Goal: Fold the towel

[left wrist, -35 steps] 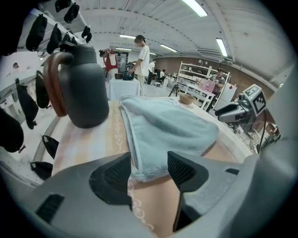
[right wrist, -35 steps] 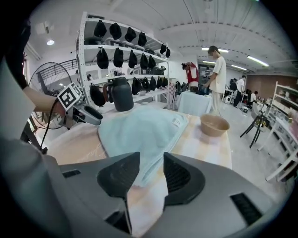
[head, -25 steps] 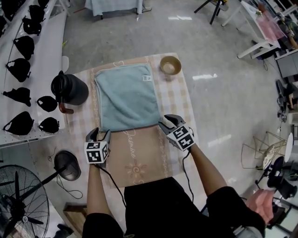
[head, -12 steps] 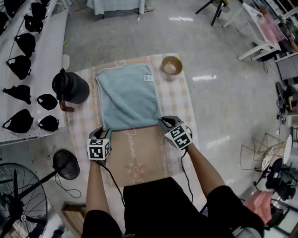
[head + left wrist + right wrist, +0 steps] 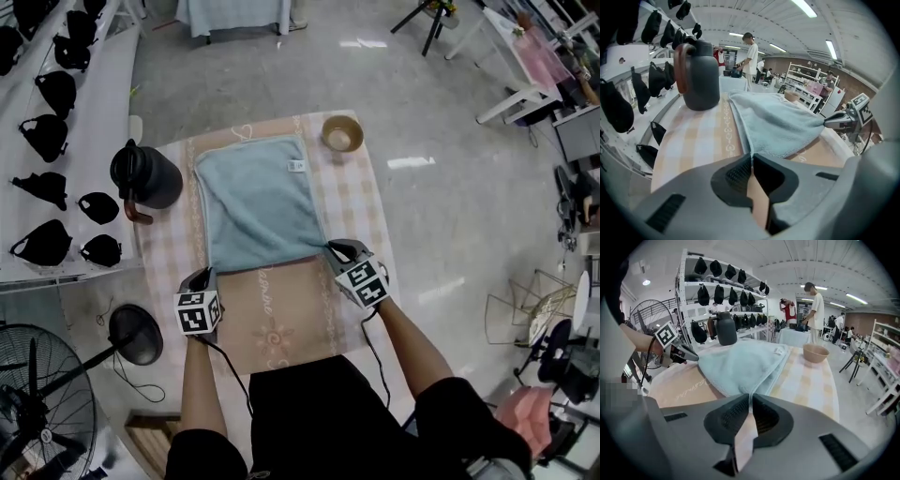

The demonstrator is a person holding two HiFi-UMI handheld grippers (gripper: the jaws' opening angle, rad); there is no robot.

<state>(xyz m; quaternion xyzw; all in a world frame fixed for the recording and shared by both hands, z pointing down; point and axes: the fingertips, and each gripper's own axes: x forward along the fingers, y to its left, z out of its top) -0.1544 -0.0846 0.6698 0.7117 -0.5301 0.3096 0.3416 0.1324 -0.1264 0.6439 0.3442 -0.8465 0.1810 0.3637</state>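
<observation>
Peach-and-cream checked tablecloth covers the table, its cursive lettering too small to read. On it lies the pale blue terry towel, flat and roughly square. The left gripper is clamped tight on the towel's near-left corner, and the right gripper is closing its jaws with the near-right corner pinched between them. A matte black jug stands left of the towel, and a round wooden bowl sits beyond its far-right corner, by an illegible white label.
</observation>
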